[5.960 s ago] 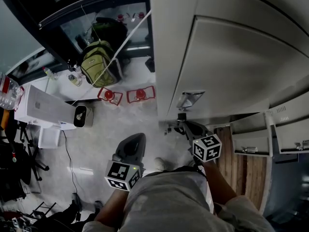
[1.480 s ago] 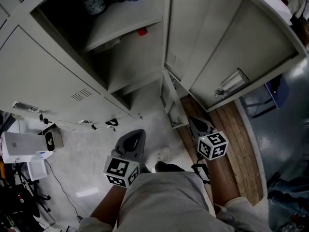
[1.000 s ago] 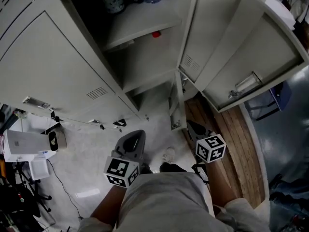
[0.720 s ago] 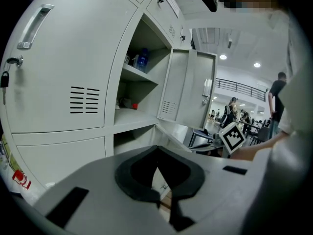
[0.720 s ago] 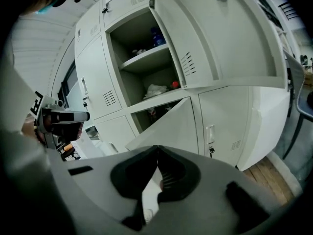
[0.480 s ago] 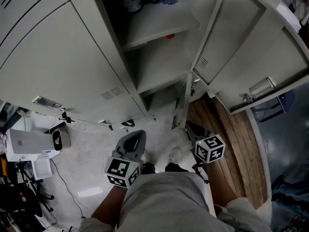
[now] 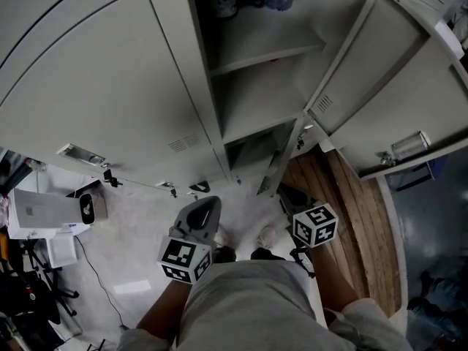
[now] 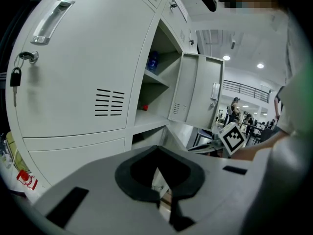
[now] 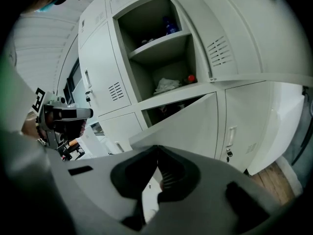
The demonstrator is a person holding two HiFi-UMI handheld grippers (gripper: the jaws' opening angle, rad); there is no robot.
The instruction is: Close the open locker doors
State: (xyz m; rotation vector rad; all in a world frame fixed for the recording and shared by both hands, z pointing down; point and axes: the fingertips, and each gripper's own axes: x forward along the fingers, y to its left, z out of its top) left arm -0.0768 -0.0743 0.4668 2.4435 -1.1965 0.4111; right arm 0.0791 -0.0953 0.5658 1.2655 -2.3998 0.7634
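Since half a second ago the lockers have slid right in the head view, while both claws keep their low place before the person. The left claw (image 8: 157,149) is pinched together on nothing, and so is the right claw (image 9: 157,147). Just ahead of the right one the lower door (image 9: 188,124) hangs ajar. Above it the upper door (image 7: 391,90) swings wide to the right, making two doors open. The open compartment (image 7: 248,97) holds one blue bottle (image 9: 169,26), one red object (image 9: 191,78) and a white crumpled thing (image 9: 166,86). To the left, a closed door (image 8: 73,67) carries one padlock (image 8: 14,77).
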